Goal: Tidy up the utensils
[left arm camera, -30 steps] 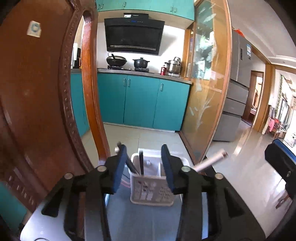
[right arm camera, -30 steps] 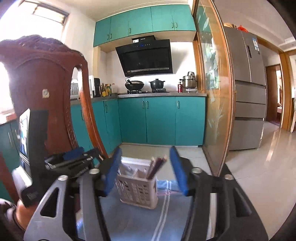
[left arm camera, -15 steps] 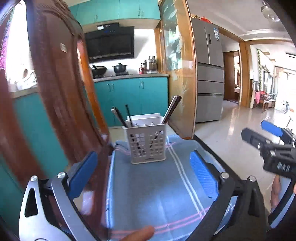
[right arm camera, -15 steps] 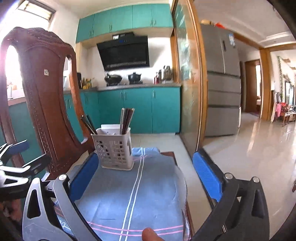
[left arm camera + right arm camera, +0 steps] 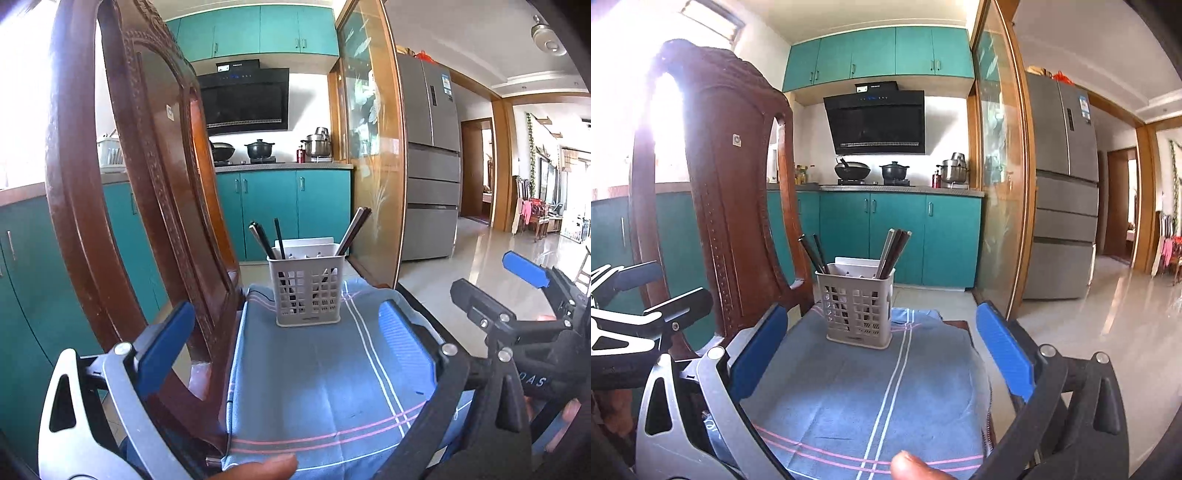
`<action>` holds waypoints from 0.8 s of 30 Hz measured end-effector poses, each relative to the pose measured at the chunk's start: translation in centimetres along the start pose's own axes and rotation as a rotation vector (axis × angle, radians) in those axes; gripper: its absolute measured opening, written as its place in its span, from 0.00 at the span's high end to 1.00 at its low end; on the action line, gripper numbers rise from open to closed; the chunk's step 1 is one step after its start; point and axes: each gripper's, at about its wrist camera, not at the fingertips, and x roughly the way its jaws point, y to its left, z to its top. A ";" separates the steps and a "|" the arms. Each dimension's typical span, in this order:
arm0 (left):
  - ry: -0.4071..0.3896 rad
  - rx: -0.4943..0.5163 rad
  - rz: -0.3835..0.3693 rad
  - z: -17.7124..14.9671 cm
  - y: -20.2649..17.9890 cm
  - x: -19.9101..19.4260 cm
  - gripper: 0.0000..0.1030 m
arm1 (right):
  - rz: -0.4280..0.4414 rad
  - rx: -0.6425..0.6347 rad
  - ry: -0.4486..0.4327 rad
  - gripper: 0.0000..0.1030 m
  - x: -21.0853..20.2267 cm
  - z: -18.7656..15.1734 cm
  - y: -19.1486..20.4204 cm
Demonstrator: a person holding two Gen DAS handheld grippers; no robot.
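Note:
A grey slotted utensil basket (image 5: 307, 291) stands upright at the far end of a blue striped cloth (image 5: 325, 387); it also shows in the right wrist view (image 5: 857, 305). Dark utensil handles (image 5: 262, 238) stick out on its left and brown chopsticks (image 5: 352, 230) lean out on its right. My left gripper (image 5: 284, 343) is open and empty, well short of the basket. My right gripper (image 5: 879, 350) is open and empty, also short of it. The right gripper shows in the left wrist view (image 5: 517, 295).
A carved wooden chair back (image 5: 140, 206) rises just left of the cloth. Teal kitchen cabinets (image 5: 284, 210), a glass partition (image 5: 373, 155) and a fridge (image 5: 432, 162) stand behind. A fingertip (image 5: 916, 467) rests at the cloth's near edge.
Both grippers have opened wide and pulled back from the basket. The chopsticks now stand in the basket's right side.

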 end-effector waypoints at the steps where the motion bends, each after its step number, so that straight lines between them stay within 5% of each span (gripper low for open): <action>1: 0.003 0.001 0.000 0.0 0.0 0.0 0.04 | -0.005 -0.005 -0.003 0.03 -0.1 0.1 0.0; 24: 0.007 -0.014 0.016 -0.1 0.6 0.4 0.04 | -0.069 -0.046 -0.023 0.03 -0.8 0.6 -0.1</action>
